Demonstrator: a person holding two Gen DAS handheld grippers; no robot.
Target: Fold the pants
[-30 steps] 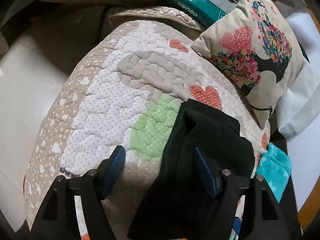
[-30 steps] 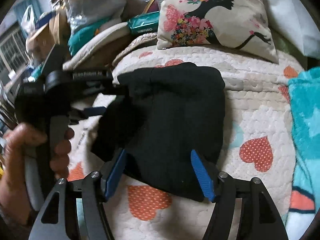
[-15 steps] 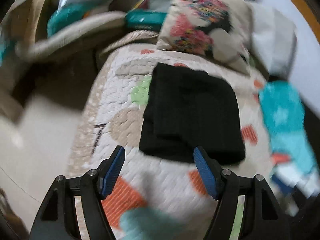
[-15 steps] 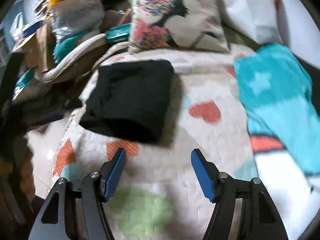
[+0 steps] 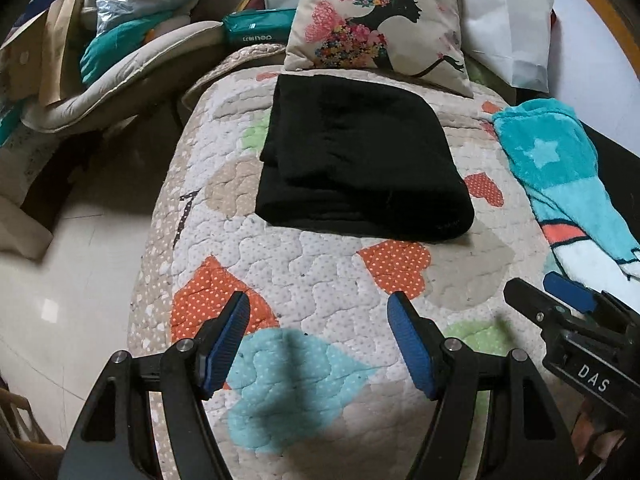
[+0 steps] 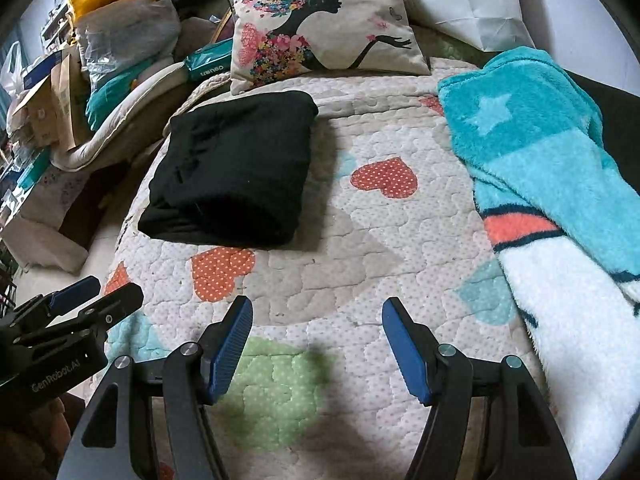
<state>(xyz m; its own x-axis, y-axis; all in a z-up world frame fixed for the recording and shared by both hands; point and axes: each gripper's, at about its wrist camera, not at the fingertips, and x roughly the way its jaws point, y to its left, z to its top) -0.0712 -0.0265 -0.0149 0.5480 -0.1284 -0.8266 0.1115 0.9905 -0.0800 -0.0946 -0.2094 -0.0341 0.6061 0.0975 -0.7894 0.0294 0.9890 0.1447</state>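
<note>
The black pants [image 5: 360, 160] lay as a folded bundle on the quilted bed cover [image 5: 320, 280], at the far end of the bed, just below the flowered cushion [image 5: 376, 20] and well apart from the turquoise fleece blanket [image 6: 540, 160] on the right side. The layers looked stacked, with a rounded fold on the near edge, so the folding itself seemed to be done or nearly done.

In my judgement, the step in hand was only to check the result and leave it. To do this well, one should look if the edges sit straight over each other and if the left corner, where a lower layer showed a little, needs a small push. Any correction should be a light press from above, not a pull, because a pull could open the stack.

The left tongs [image 5: 318, 344] were spread wide and held nothing; between their blue pads [image 5: 224, 344] only the bed cover with its hearts was visible. The right tongs [image 6: 316, 348] were spread about the same and were also empty. Both hung over the near part of the bed, well apart from the pants, and neither touched the cloth as far as the views showed.
</note>
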